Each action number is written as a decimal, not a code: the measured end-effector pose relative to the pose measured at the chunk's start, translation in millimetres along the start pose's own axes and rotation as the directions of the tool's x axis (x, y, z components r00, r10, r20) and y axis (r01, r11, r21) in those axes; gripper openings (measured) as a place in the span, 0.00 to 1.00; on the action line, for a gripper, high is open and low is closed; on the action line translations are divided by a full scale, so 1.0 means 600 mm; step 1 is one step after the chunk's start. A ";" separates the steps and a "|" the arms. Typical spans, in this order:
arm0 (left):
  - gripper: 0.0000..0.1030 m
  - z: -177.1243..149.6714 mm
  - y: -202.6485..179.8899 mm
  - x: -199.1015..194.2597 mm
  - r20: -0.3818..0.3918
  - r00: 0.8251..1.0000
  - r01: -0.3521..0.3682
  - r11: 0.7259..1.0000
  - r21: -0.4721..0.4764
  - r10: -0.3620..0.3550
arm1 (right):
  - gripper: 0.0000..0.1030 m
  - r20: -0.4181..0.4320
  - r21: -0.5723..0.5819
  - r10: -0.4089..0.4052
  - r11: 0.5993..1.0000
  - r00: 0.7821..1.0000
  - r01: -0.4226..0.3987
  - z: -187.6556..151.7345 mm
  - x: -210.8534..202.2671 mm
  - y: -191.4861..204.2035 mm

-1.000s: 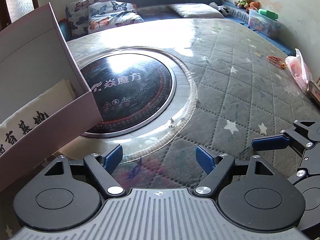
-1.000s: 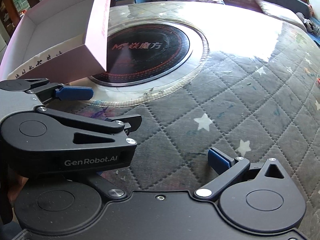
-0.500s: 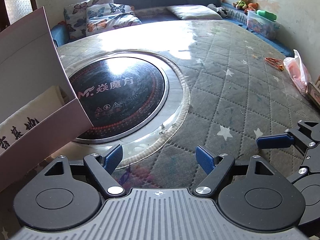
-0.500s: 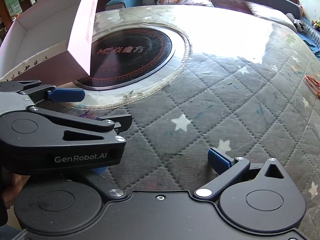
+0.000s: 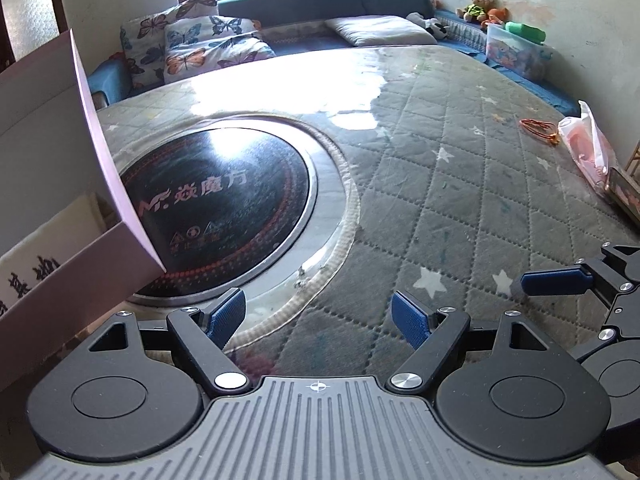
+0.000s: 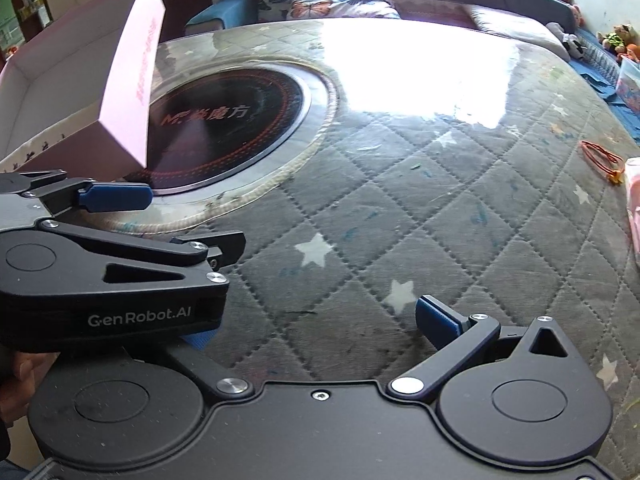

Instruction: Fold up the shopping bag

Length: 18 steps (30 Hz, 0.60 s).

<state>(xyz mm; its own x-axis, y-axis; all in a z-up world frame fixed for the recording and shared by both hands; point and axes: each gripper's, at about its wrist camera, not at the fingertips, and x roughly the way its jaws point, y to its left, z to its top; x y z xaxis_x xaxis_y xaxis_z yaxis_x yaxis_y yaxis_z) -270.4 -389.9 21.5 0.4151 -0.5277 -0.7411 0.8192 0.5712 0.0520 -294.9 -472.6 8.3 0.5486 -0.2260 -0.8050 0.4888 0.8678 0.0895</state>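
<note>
Reading "GenRobot.AI" on left tool

Domestic living room. Quilted table cover with built-in cooktop; bench seating carries butterfly cushions (soft toys in corner).

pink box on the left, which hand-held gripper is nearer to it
Left. The left hand-held gripper hangs open right beside the pink box, its near corner just off the left finger. The right hand-held gripper, also open, sits further right, with the left one between.
</note>
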 end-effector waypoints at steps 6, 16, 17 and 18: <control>0.79 0.006 -0.008 0.005 0.006 1.000 0.007 1.000 0.007 -0.007 | 1.00 0.013 0.004 -0.033 0.999 0.999 0.033 0.000 0.000 -0.014; 0.79 0.011 -0.009 0.013 0.009 1.000 0.003 1.000 -0.004 -0.003 | 1.00 0.025 0.036 -0.065 0.997 0.998 0.064 -0.001 0.000 -0.044; 0.79 0.011 -0.009 0.014 0.009 1.000 0.004 1.000 -0.006 -0.004 | 1.00 0.025 0.037 -0.066 0.997 0.997 0.065 -0.001 0.000 -0.046; 0.79 0.011 -0.009 0.015 0.008 1.000 0.005 1.000 -0.009 -0.004 | 1.00 0.027 0.038 -0.068 0.997 0.997 0.067 -0.001 0.001 -0.048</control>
<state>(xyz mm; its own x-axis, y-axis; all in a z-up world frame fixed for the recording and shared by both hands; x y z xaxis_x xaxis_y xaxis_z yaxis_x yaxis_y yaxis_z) -268.5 -401.8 19.0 0.4147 -0.5355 -0.7358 0.8176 0.5742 0.0429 -309.2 -497.5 5.1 0.5320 -0.2968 -0.7930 0.5503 0.8330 0.0575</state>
